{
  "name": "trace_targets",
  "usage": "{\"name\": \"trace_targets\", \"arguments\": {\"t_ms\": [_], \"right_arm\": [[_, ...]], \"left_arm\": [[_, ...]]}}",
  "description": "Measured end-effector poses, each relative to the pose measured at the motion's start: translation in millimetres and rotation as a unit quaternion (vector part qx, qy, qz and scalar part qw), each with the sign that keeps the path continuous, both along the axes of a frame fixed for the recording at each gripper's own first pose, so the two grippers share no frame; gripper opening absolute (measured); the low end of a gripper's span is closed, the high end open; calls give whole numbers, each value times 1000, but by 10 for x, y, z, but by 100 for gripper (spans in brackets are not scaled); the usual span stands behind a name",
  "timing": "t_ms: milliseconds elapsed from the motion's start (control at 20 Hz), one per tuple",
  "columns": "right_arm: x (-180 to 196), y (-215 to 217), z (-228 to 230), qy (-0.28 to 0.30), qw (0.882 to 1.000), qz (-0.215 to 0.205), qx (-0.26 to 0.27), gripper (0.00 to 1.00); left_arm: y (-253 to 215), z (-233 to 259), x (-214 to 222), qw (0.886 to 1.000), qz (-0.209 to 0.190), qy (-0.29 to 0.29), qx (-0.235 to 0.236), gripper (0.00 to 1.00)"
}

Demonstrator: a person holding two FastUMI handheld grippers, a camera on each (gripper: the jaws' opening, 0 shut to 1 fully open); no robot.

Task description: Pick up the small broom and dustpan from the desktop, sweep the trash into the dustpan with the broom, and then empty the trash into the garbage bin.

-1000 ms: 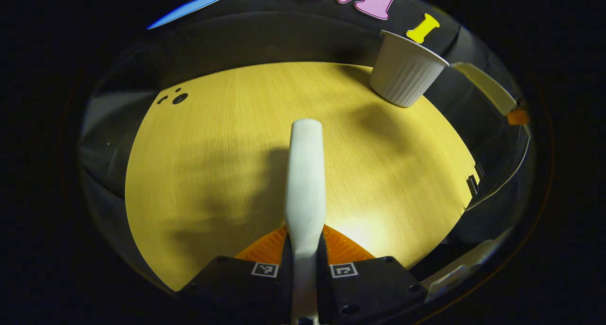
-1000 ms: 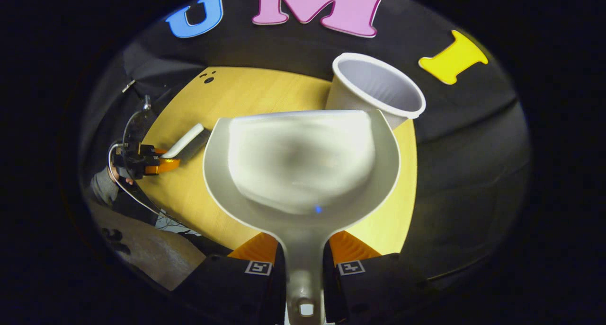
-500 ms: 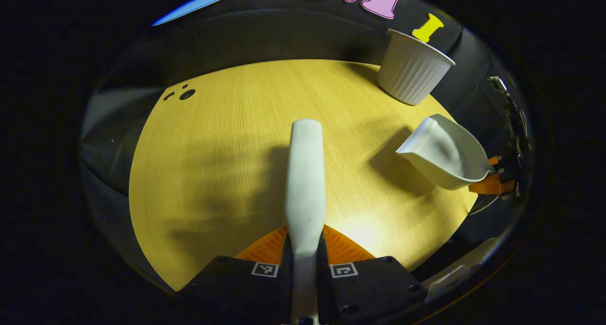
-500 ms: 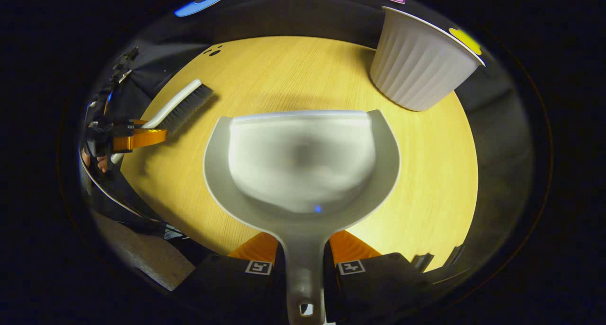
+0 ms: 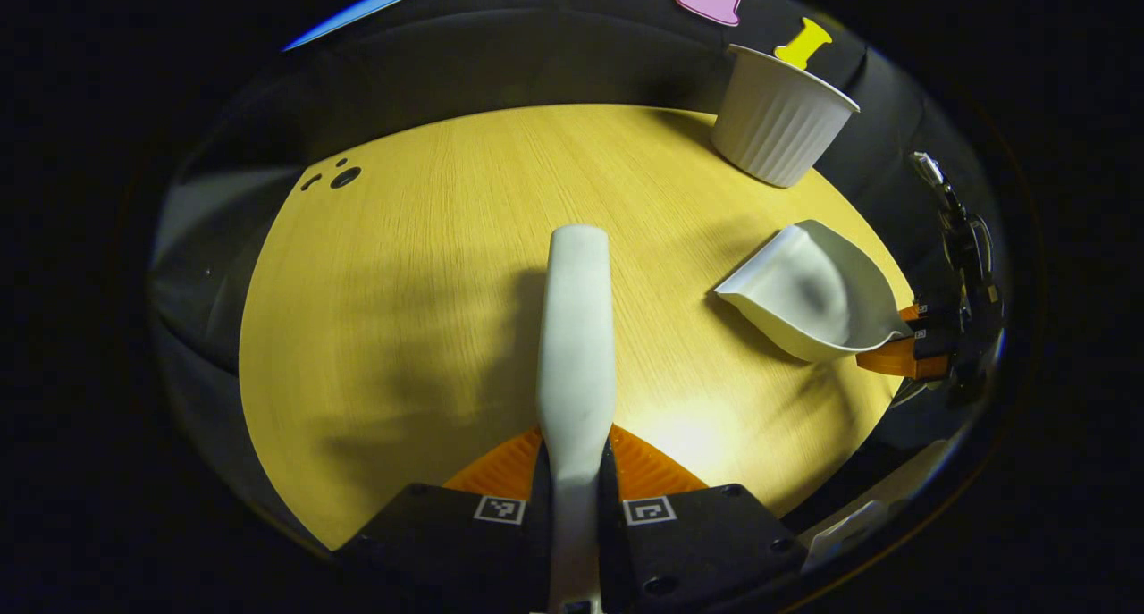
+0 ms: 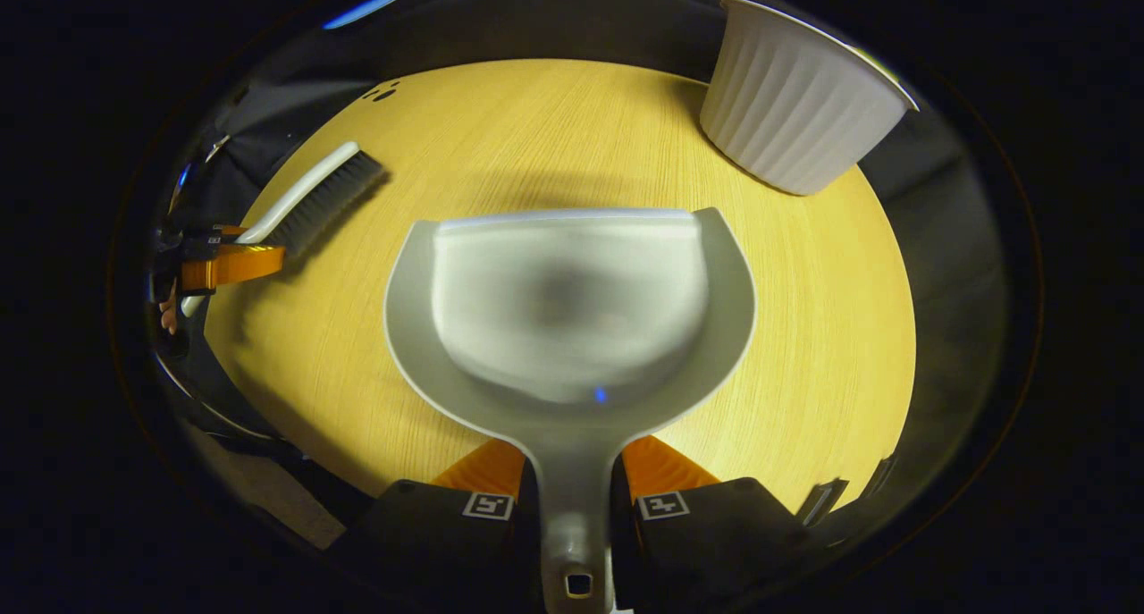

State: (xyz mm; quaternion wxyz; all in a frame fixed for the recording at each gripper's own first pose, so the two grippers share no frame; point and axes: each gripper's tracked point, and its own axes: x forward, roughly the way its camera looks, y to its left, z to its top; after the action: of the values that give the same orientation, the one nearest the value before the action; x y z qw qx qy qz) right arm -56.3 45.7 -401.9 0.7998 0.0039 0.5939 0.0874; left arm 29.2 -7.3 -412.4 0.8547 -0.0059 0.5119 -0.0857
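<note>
**Dustpan low over desk, pan looks empty**

Left gripper [image 5: 575, 471] is pinching the broom [image 5: 576, 328] by its handle, fingers pressed together on it; broom points fwd over the middle of the desk [image 5: 402, 283], bristles seen in right gripper view near desk's left edge. Right gripper [image 6: 572, 493] is clamped on the dustpan [image 6: 572, 301] handle; pan sits low over the desk's near-right part, lip toward the far side. Can't tell if lip touches wood.

No trash visible on desk or in pan, so I'd judge the emptying step is done or nearly so; the garbage bin [image 6: 800, 105] stands upright at the desk's far-right corner, well apart from pan.

Next move prob calls for setting both tools down flat. Room: desk centre + far-left are open; small dark holes [image 5: 335, 178] near the far-left edge. Watch the near-right edge — pan handle is close to it — and keep clear of bin wall.
</note>
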Motion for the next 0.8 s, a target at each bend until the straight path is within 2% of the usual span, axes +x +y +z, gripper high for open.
{"name": "trace_targets", "arguments": {"t_ms": [50, 100, 150, 200, 600, 650, 700, 800], "right_arm": [[4, 0, -15, 1, 1000, 0, 0, 39], [3, 9, -30, 3, 1000, 1, 0, 35], [3, 13, -30, 3, 1000, 1, 4, 39], [-4, 5, -26, 4, 1000, -2, 10, 36], [-76, 0, -49, 8, 1000, 4, 15, 39], [-87, 1, -34, 8, 1000, 7, 16, 36], [-98, 3, -43, 8, 1000, 10, 17, 42], [-123, 6, -12, 10, 1000, 11, 21, 42]], "left_arm": [[2, -13, 9, 1000, -2, 1, 1, 27], [-8, -19, 7, 1000, -5, 2, 2, 26], [-13, -40, -2, 1000, -7, 4, 4, 26], [-15, -58, -3, 1000, -8, 6, 7, 27], [-41, -147, -43, 999, -11, 11, 32, 28], [-44, -148, -58, 999, -11, 11, 35, 29], [-43, -138, -71, 999, -10, 9, 40, 30], [-30, -112, -73, 999, -7, -2, 49, 31]]}}
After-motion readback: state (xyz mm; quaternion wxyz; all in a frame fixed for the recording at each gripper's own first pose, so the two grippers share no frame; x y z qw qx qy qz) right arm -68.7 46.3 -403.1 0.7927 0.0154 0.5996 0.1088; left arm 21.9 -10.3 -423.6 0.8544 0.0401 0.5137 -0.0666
